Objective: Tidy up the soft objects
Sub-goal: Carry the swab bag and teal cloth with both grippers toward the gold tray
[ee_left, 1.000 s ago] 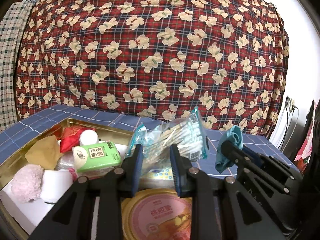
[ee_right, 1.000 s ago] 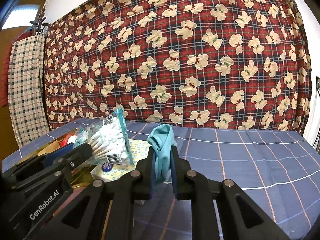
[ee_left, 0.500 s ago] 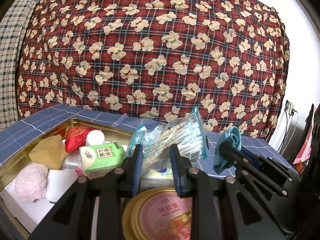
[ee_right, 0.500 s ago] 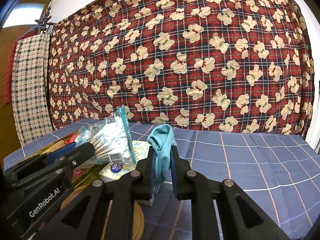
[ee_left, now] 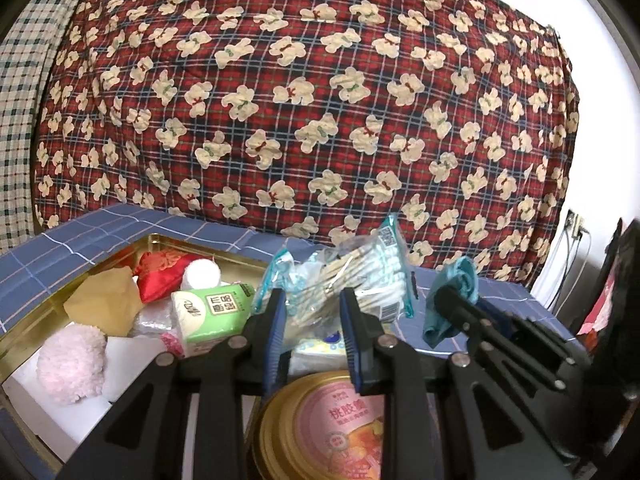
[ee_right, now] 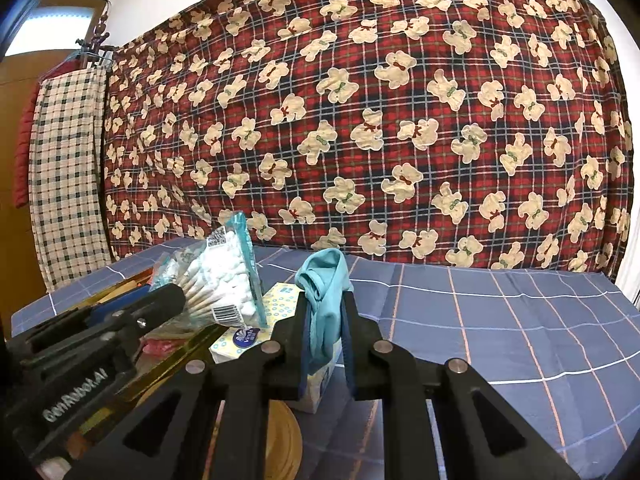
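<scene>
My left gripper is shut on a clear bag of cotton swabs, held above the right end of a gold tray. The bag also shows in the right wrist view. My right gripper is shut on a teal cloth, held just right of the left gripper; the cloth shows in the left wrist view. The tray holds a pink pompom, a green tissue pack, a red pouch, a white ball and a tan cloth.
A round gold tin with a pink lid lies below the left gripper. A yellow-dotted tissue pack lies beside it on the blue checked tablecloth. A red bear-print quilt hangs behind.
Both grippers have lifted and drawn back a little with their loads still held. More of the round tin and the tissue pack shows below them.
</scene>
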`<state>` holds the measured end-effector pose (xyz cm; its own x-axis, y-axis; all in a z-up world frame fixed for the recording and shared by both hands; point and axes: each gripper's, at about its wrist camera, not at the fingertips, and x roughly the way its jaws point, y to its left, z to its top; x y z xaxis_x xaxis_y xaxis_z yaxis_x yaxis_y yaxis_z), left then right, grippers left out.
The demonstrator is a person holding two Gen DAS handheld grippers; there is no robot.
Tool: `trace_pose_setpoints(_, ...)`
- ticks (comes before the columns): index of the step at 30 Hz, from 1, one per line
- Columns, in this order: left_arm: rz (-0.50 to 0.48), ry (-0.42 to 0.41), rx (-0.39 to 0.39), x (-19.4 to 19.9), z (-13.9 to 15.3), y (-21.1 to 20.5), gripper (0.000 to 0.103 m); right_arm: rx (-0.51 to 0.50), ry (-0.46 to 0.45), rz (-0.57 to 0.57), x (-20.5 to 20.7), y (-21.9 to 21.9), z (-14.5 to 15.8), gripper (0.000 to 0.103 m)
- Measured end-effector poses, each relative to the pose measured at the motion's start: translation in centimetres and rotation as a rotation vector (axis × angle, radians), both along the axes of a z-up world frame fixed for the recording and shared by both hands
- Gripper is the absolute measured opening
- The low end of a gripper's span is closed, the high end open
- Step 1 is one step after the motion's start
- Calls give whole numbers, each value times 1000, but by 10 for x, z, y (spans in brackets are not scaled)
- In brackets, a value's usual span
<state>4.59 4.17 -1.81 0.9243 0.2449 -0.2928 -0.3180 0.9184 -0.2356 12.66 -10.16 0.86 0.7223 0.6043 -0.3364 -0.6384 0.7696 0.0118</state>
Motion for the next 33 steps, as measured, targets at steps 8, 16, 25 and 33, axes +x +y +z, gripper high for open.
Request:
trace_pose_setpoints(8, -5, -14, 18, -20, 20, 5, 25, 46, 38, 31, 0, 3, 8, 15)
trace_pose_setpoints(16, 46, 2, 30, -46, 33, 33, 25, 55, 42, 130, -20, 29, 25, 15)
trace_pose_setpoints(25, 132, 51, 18, -75, 31, 78, 25, 35, 34, 258, -52, 73, 42, 15)
trace_pose_setpoints(33, 175, 113, -19, -88, 19, 107, 25, -52, 41, 329, -71, 114, 38, 15)
